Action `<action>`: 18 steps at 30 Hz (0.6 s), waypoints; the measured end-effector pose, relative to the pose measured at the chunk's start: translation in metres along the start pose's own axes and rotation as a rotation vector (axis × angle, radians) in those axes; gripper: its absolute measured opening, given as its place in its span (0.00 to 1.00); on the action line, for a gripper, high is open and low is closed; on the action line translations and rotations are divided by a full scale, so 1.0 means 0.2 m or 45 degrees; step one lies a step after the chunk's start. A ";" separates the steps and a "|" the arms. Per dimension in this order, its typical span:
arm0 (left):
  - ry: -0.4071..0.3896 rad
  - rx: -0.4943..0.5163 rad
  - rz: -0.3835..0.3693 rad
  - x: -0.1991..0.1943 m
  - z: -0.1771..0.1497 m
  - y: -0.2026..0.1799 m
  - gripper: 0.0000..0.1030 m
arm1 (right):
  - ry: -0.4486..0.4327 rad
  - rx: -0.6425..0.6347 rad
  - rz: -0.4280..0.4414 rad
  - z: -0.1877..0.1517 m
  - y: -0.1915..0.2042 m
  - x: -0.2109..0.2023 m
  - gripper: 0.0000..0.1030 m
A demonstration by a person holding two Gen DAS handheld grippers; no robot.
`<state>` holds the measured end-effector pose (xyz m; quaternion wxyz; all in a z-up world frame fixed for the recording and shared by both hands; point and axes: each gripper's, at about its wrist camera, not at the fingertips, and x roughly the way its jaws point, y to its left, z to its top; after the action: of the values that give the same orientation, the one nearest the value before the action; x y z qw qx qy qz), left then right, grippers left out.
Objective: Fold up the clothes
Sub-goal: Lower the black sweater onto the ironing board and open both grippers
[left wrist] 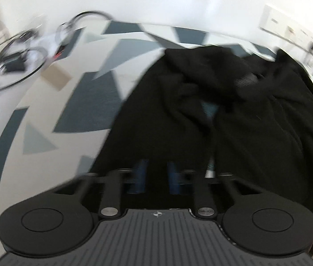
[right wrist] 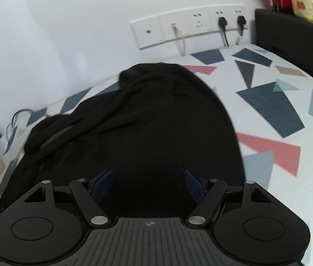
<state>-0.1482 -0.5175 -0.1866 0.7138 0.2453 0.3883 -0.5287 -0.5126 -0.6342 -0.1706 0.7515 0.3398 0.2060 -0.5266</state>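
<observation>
A black garment (left wrist: 234, 122) lies crumpled on a table covered with a white cloth printed with triangles (left wrist: 67, 102). In the blurred left wrist view my left gripper (left wrist: 156, 175) sits at the garment's near edge. Its blue fingers (left wrist: 138, 175) stand close together, with dark cloth pinched between them. In the right wrist view the garment (right wrist: 156, 122) fills the middle, bunched in folds toward the far left. My right gripper (right wrist: 148, 184) hovers over its near part, its blue fingers (right wrist: 104, 184) wide apart and pressing on nothing.
The table (right wrist: 278, 110) meets a white wall with a socket strip and plugs (right wrist: 191, 26). Tangled cables (left wrist: 12, 66) lie at the table's left end. A black box (right wrist: 293, 35) with a mug (right wrist: 304, 6) on top stands at the far right.
</observation>
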 end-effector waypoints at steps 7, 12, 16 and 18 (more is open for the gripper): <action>-0.038 -0.125 0.055 -0.07 -0.07 0.16 0.05 | 0.008 -0.107 -0.074 -0.16 0.20 -0.04 0.60; -0.096 -0.094 0.289 -0.16 -0.16 0.39 0.04 | -0.021 -0.137 -0.089 -0.25 0.34 -0.01 0.60; -0.106 -0.114 0.283 -0.23 -0.21 0.52 0.05 | -0.029 -0.142 -0.172 -0.31 0.44 0.10 0.63; -0.109 -0.126 0.210 -0.27 -0.20 0.55 0.18 | -0.055 -0.173 -0.255 -0.34 0.50 0.13 0.63</action>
<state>-0.0640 -0.4216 -0.1726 0.7820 0.2181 0.3616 -0.4584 -0.4063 -0.5808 -0.2058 0.7207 0.2545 0.2577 -0.5912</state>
